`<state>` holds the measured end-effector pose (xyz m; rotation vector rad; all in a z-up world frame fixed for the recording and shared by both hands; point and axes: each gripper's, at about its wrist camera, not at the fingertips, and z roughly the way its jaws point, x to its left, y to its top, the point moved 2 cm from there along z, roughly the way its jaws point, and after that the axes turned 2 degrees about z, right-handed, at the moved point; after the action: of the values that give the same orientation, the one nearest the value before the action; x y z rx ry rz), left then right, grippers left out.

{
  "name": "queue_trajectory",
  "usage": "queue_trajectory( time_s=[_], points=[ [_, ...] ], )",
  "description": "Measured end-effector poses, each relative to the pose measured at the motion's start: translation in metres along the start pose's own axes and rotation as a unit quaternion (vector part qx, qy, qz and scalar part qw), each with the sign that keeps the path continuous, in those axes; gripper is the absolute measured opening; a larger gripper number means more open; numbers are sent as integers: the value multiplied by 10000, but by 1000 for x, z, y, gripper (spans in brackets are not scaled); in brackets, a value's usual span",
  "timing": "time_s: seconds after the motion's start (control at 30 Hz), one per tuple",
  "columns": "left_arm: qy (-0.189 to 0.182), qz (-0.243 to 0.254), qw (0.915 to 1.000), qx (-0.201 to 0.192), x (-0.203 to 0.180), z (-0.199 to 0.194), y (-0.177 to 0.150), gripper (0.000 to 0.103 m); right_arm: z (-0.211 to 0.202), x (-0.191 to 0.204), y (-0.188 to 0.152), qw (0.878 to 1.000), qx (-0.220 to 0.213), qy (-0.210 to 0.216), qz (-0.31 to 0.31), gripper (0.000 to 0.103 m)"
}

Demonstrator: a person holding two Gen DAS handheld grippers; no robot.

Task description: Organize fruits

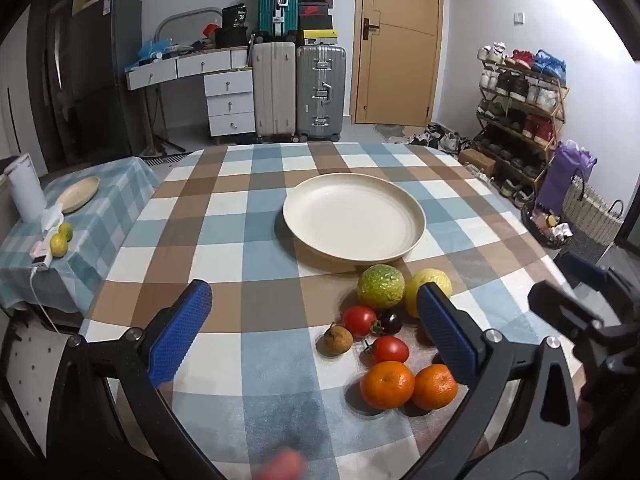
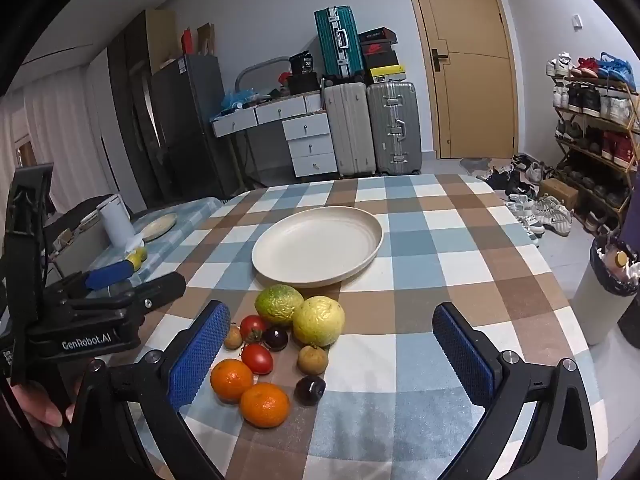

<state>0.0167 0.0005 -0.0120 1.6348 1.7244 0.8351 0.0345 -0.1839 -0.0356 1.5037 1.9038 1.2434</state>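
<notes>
An empty cream plate (image 1: 354, 218) (image 2: 318, 248) sits mid-table on the checked cloth. In front of it lies a cluster of fruit: a green citrus (image 1: 380, 286) (image 2: 279, 304), a yellow citrus (image 1: 434, 280) (image 2: 319, 321), two red tomatoes (image 1: 359, 320) (image 2: 257, 358), two oranges (image 1: 387, 384) (image 2: 265, 405), dark plums (image 1: 391, 321) (image 2: 310, 390) and small brown fruits (image 1: 334, 340) (image 2: 312, 359). My left gripper (image 1: 314, 336) hovers open, the fruit near its right finger. My right gripper (image 2: 332, 356) hovers open over the cluster. Neither holds anything.
A side table (image 1: 100, 208) at the left carries a small plate (image 1: 78, 194), a white canister (image 1: 26, 188) and two lemons (image 1: 60, 240). Suitcases (image 1: 298, 92), drawers and a door stand behind. A shoe rack (image 1: 520, 108) and a bin (image 2: 604, 292) stand right.
</notes>
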Motion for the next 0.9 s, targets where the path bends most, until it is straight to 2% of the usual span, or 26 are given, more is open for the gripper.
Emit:
queue_trajectory(
  time_s=[0.07,0.37,0.5,0.9],
  points=[
    [45,170,9998,-136,-3,-3,-1,102,1,2,-2,10000,55,-10,-6,103],
    [-24,120,9996,-250,-18,-10,-6,102,-9,6,0,9998,-176,-75,-83,103],
    [-21,-23,9997,-256,0,-7,-6,102,-3,4,-1,9999,-147,37,9,103],
    [-50,-69,9997,-239,0,-7,-8,102,-8,8,-2,9997,-188,136,-54,103]
  ],
)
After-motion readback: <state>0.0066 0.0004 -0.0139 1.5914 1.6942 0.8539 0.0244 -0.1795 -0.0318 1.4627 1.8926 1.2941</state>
